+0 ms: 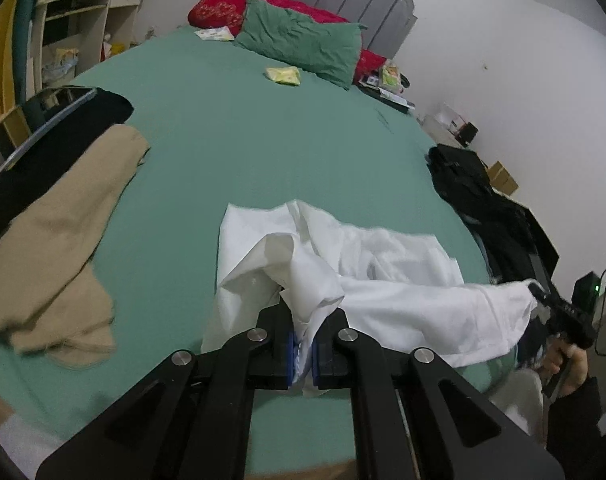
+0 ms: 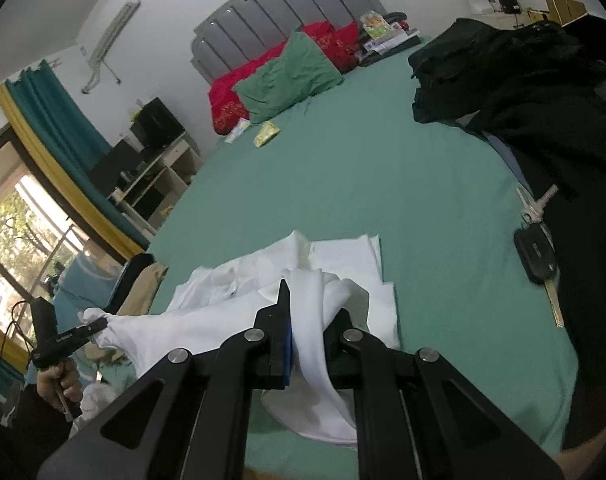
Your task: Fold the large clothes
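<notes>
A white garment [image 1: 383, 276] lies crumpled on the green bed sheet [image 1: 263, 140] near the front edge. My left gripper [image 1: 303, 320] is shut on one end of it, cloth bunched between the blue pads. My right gripper [image 1: 537, 294] shows at the right in the left wrist view, shut on the other end. In the right wrist view my right gripper [image 2: 307, 320] pinches a fold of the white garment [image 2: 343, 272], and my left gripper [image 2: 103, 326] holds the far end at the left. The cloth between the two is lifted slightly off the bed sheet [image 2: 383, 168].
Beige trousers [image 1: 63, 232] and a black garment [image 1: 63, 136] lie at the left. A black clothes pile [image 2: 523, 80] and car keys [image 2: 537, 240] lie at the right. A green pillow [image 1: 303, 40], red bedding [image 1: 239, 4] and a yellow packet [image 1: 283, 75] are near the headboard.
</notes>
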`<action>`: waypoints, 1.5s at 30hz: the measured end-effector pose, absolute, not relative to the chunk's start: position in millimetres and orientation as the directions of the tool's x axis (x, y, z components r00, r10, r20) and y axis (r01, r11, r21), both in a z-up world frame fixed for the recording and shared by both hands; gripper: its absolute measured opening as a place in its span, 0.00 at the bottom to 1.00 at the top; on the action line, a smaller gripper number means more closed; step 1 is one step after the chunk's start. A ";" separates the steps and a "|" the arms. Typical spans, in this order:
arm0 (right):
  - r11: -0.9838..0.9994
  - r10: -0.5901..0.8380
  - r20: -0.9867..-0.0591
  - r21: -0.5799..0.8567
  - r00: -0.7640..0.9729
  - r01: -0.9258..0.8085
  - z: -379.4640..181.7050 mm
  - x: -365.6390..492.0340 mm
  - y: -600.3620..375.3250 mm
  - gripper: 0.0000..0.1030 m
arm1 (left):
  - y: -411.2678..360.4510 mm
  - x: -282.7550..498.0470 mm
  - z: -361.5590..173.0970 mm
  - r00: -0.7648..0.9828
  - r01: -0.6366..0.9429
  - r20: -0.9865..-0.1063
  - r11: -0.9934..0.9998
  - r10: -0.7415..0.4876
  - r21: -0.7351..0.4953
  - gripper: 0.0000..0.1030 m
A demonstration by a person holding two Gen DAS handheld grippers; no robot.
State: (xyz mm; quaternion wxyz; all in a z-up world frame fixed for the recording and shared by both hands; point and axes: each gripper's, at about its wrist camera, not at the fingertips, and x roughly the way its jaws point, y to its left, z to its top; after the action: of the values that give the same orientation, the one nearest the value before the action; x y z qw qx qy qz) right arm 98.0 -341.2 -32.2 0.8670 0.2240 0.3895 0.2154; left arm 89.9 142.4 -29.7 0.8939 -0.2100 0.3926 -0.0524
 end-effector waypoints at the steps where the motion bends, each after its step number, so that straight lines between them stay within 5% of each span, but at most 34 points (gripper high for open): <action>1: 0.814 0.541 -0.587 0.547 0.603 -0.198 -32.4 107.4 -338.8 0.09 | 144.2 100.3 -32.4 0.687 -0.078 -0.678 0.900 -0.263 -0.428 0.07; 11: 0.834 0.516 -0.658 0.534 0.549 -0.143 -68.6 202.0 -314.4 0.10 | 163.4 199.4 -70.6 0.637 -0.229 -0.741 0.867 -0.211 -0.443 0.08; 13: 0.832 0.515 -0.672 0.542 0.533 -0.119 -82.8 216.8 -311.0 0.10 | 169.0 215.6 -81.5 0.627 -0.254 -0.753 0.861 -0.200 -0.440 0.14; 16: 0.848 0.484 -0.701 0.524 0.523 -0.082 -103.6 235.1 -309.3 0.16 | 180.1 230.4 -97.4 0.606 -0.314 -0.781 0.857 -0.151 -0.409 0.37; 19: 0.851 0.465 -0.689 0.521 0.556 -0.067 -105.8 236.3 -317.5 0.27 | 195.6 221.2 -98.9 0.635 -0.384 -0.769 0.832 -0.076 -0.400 0.52; 23: 0.876 0.401 -0.666 0.480 0.629 -0.050 -83.4 211.6 -332.2 0.70 | 198.7 187.4 -93.0 0.670 -0.399 -0.742 0.829 -0.028 -0.392 0.61; 26: 0.879 0.382 -0.682 0.477 0.623 -0.017 -80.0 178.6 -342.7 0.74 | 183.3 162.3 -100.2 0.645 -0.345 -0.761 0.863 -0.066 -0.368 0.62; 33: 0.853 0.473 -0.758 0.522 0.449 -0.016 -127.0 115.2 -328.5 0.72 | 128.7 133.2 -137.0 0.519 -0.216 -0.848 0.943 -0.107 -0.251 0.62; 34: 0.859 0.465 -0.749 0.510 0.472 -0.037 -125.1 108.9 -326.2 0.65 | 124.3 130.0 -135.4 0.522 -0.200 -0.846 0.950 -0.105 -0.241 0.61; 35: 0.854 0.485 -0.745 0.517 0.458 -0.064 -124.7 107.4 -323.6 0.18 | 121.7 128.1 -134.6 0.519 -0.189 -0.847 0.950 -0.119 -0.249 0.36; 36: 0.833 0.523 -0.740 0.549 0.423 -0.070 -127.1 108.3 -322.8 0.10 | 120.2 125.4 -133.5 0.510 -0.181 -0.847 0.943 -0.151 -0.278 0.14; 45: 0.860 0.496 -0.767 0.500 0.406 -0.105 -92.6 67.3 -334.2 0.10 | 106.1 73.7 -93.3 0.495 -0.167 -0.854 0.947 -0.162 -0.276 0.10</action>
State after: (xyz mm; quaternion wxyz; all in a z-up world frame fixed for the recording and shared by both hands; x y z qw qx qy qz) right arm 67.3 -334.2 -92.6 0.8166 0.1905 0.5128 0.1842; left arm 73.7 106.1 -93.3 0.8491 -0.1635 0.5023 0.0015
